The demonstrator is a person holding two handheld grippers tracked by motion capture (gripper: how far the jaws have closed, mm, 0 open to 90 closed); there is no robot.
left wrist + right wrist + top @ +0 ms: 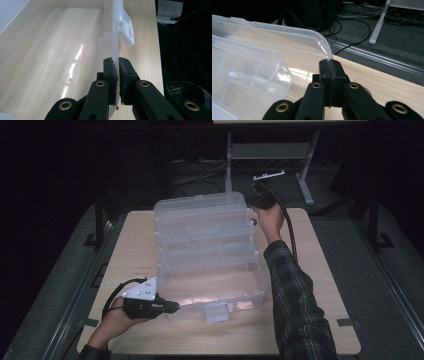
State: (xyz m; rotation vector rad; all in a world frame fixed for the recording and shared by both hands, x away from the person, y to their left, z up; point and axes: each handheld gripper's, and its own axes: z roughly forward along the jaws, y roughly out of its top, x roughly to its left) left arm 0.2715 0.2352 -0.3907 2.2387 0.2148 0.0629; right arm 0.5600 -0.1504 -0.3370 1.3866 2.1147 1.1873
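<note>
A clear plastic organiser box [210, 285] stands open in the middle of the table, its tiered trays [202, 237] stepped up toward the raised lid [200, 202]. My left gripper [169, 306] is at the box's near left corner. In the left gripper view it [117, 72] is shut on the thin front wall [112, 37], with the latch [126, 30] further along. My right gripper [253, 219] is at the far right corner. In the right gripper view it [331, 67] is shut on the lid's curved rim [312, 33], beside a tray [249, 72].
The light wooden table [310, 270] has bare room on both sides of the box and along its near edge. Beyond the far edge are a dark floor, cables [352, 22] and a grey metal stand [305, 175]. A plaid sleeve [295, 310] crosses the right side.
</note>
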